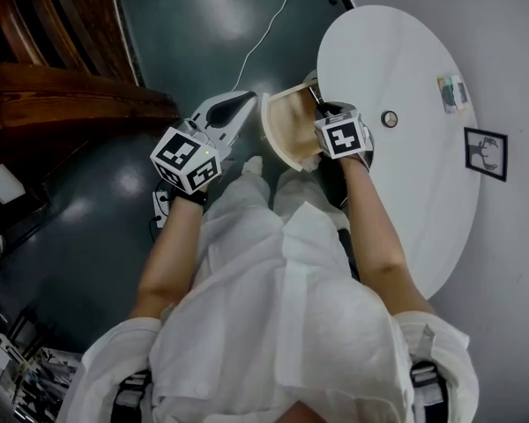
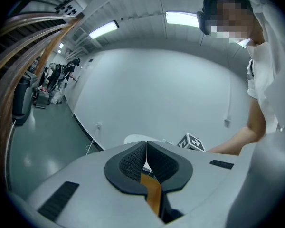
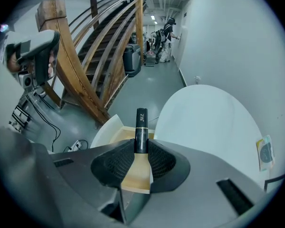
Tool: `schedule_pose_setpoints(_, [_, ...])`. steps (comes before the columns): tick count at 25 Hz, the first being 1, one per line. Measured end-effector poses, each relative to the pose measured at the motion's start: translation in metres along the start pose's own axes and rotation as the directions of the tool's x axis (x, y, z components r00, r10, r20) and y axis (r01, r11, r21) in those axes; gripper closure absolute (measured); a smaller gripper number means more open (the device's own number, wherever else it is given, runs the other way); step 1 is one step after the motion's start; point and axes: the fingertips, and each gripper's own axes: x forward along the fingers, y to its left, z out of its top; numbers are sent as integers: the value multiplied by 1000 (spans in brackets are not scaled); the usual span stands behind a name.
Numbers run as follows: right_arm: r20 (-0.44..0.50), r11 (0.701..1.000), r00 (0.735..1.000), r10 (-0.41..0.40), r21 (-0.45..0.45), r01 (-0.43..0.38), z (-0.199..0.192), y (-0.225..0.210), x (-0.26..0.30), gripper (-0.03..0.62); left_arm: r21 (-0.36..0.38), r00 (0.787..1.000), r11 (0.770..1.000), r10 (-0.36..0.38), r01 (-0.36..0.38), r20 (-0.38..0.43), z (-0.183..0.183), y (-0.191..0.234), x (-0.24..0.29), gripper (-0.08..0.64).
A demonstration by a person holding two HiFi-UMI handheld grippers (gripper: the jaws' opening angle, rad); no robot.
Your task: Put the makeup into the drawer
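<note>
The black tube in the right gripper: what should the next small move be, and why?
Probably lower the right gripper a little into the open drawer before letting go. Its jaws are shut on the black tube, which seems to hang above the drawer's wooden inside, not yet in it.

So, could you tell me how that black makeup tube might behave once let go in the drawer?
The black tube looks rigid, holding straight between the right gripper's pads. Being round and smooth, it may roll on the drawer floor.
</note>
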Motion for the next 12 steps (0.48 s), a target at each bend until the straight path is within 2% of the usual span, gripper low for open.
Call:
schedule_pose_setpoints(5, [-15, 1000, 1000, 5, 25, -4, 0, 15, 9, 508, -7, 1000, 1000, 8, -8, -9, -5, 6, -11, 541])
schedule_pose_setpoints(9, [-48, 997, 998, 46, 67, -43, -13, 30, 22, 508, -15, 1000, 1000, 17, -17, -19, -11, 9, -15, 541])
schedule_pose_setpoints(12, [-45, 996, 997, 62, 60, -59, -15, 37, 33, 508, -21, 999, 1000, 19, -20, -27, -15, 11, -16, 541])
